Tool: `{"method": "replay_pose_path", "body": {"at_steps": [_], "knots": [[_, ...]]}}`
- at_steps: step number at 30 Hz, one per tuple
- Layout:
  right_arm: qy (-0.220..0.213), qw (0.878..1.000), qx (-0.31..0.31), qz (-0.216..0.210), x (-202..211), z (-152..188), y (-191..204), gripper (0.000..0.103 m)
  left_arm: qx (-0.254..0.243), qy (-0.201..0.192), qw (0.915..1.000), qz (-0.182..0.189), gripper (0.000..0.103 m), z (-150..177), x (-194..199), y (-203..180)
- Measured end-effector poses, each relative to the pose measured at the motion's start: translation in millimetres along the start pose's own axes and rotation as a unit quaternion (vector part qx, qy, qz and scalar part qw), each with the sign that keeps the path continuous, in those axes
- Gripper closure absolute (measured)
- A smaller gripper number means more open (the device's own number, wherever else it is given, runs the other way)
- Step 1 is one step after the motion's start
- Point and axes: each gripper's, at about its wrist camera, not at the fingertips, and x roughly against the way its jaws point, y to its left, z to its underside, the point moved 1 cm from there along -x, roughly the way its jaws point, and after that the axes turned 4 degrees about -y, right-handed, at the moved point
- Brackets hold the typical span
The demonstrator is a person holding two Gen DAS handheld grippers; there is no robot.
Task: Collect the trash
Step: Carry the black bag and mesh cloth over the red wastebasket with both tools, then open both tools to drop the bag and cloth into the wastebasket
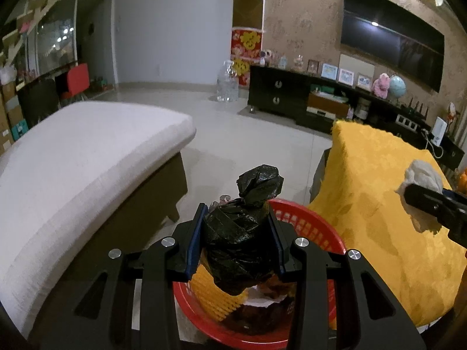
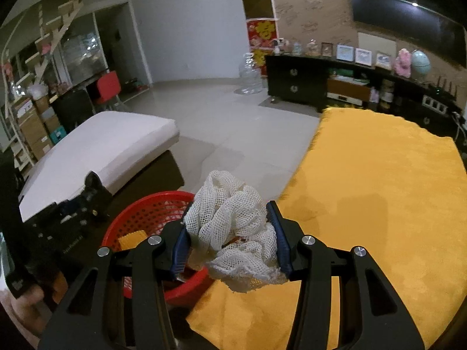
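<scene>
Dim living-room light is falling on pale floor tiles, and both tools are working above one basket. Left hand-held gripper (image 1: pixel 238 242) is clamping a knotted black plastic trash bag (image 1: pixel 243 233) between its blue pads, holding it directly over the round red perforated plastic basket (image 1: pixel 318 227), which looks like the collecting bin, so the bag seems poised for a drop. Right hand-held gripper (image 2: pixel 230 236) is pinching a crumpled white mesh net (image 2: pixel 233 227), carrying it at the edge of the worktop draped in a yellow-orange textured cloth (image 2: pixel 379 204), right beside that same basket; my guess is it is waiting its turn while the bag goes in. Inside the basket, a yellow foam fruit sleeve (image 1: pixel 210 294) is already lying with some dark and white scraps I cannot identify. Counting up: two grippers, each loaded with one item; one bag, one net, one basket, one visible yellow sleeve. Further out, one white cushioned bench (image 1: pixel 73 169) is sitting to the left.
</scene>
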Motion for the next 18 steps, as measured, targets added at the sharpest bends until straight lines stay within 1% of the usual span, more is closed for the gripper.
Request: {"method": "replay_pose_path", "body": {"at_steps": [3, 10, 13, 18], "knots": [[0.012, 1.000, 0.000, -0.013, -13.9, -0.2, 5.2, 0.056, 0.009, 0.019, 0.9998, 0.002, 0.067, 1.6, -9.4, 5.3], [0.035, 0.999, -0.002, -0.035, -38.1, -0.5, 10.4, 0.056, 0.002, 0.033, 0.9995, 0.005, 0.066, 4.5, -17.5, -1.1], [0.044, 0.998, 0.001, -0.039, -46.9, 1.1, 13.5, 0.056, 0.010, 0.042, 0.9990, 0.012, 0.066, 5.1, -20.5, -0.1], [0.058, 0.997, 0.004, -0.053, -62.8, 0.3, 20.3, 0.055, 0.011, 0.054, 0.9984, 0.009, 0.066, 7.4, -26.0, 2.3]]}}
